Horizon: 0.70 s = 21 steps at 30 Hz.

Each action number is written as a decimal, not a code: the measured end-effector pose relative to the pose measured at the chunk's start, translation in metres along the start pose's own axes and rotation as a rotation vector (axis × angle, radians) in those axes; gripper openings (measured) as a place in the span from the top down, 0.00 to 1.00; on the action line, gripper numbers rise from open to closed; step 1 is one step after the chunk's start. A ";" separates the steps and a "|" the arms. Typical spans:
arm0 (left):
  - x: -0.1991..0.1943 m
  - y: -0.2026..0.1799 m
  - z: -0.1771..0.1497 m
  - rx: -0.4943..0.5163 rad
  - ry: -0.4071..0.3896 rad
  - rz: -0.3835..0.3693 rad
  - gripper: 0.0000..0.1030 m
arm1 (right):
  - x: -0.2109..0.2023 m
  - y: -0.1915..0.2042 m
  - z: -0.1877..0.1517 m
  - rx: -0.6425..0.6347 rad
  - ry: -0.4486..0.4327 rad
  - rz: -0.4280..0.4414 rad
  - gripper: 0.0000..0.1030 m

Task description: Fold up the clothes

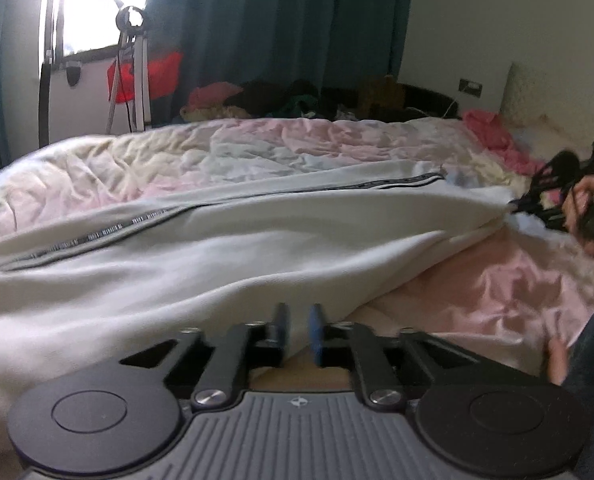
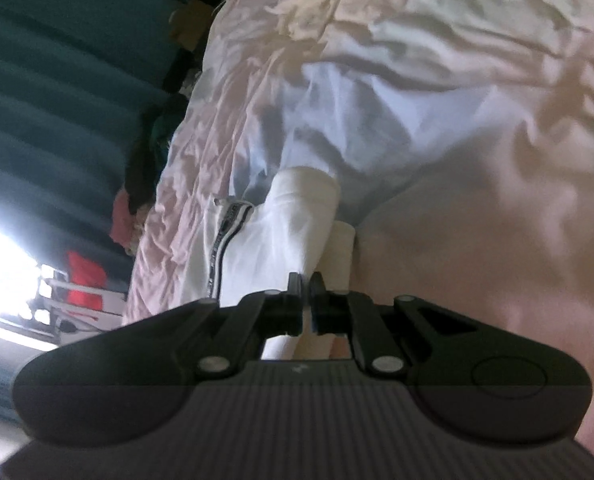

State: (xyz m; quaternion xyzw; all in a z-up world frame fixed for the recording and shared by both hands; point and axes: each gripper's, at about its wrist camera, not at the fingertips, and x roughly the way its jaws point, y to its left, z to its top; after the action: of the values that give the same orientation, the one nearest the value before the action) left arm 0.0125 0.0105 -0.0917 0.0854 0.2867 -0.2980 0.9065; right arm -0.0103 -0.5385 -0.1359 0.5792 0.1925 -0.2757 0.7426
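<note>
On the bed with the crumpled pink quilt (image 1: 257,140), the long white trousers with a striped side band (image 1: 217,240) lie stretched sideways, the right gripper (image 2: 305,280) pinching one end, the left gripper (image 1: 297,320) part-open and empty beside the other.

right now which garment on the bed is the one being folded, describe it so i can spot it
Start at the bed with its crumpled pink and cream bedding. Stretched across it lies a long white garment, one end pinched in the right gripper. Unlike the pink cloth near the headboard, it is plain white with a dark lettered stripe along its seam.
</note>
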 end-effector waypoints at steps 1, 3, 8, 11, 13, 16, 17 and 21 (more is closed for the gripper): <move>0.001 -0.003 -0.001 0.025 -0.006 0.017 0.56 | 0.000 0.000 0.000 0.000 -0.004 0.018 0.93; 0.003 -0.012 -0.003 0.102 -0.022 0.049 0.55 | -0.001 0.001 0.001 -0.005 -0.015 0.056 0.94; 0.014 -0.031 -0.009 0.233 -0.039 0.123 0.48 | -0.005 0.014 0.003 -0.059 -0.082 0.160 0.94; 0.023 -0.038 -0.012 0.267 -0.044 0.124 0.48 | -0.006 0.021 0.004 -0.059 -0.125 0.214 0.94; 0.028 -0.048 -0.016 0.335 -0.050 0.130 0.47 | -0.006 0.026 0.005 -0.057 -0.142 0.232 0.95; 0.036 -0.064 -0.026 0.446 -0.040 0.141 0.45 | -0.006 0.025 0.006 -0.014 -0.155 0.266 0.95; 0.039 -0.069 -0.029 0.475 -0.034 0.149 0.45 | -0.006 0.023 0.007 0.003 -0.153 0.273 0.95; 0.048 -0.074 -0.032 0.504 -0.030 0.203 0.63 | -0.006 0.017 0.010 0.018 -0.131 0.243 0.95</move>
State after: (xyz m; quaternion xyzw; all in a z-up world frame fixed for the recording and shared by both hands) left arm -0.0146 -0.0630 -0.1439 0.3323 0.1802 -0.2687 0.8860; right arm -0.0048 -0.5441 -0.1173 0.5857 0.0695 -0.2226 0.7762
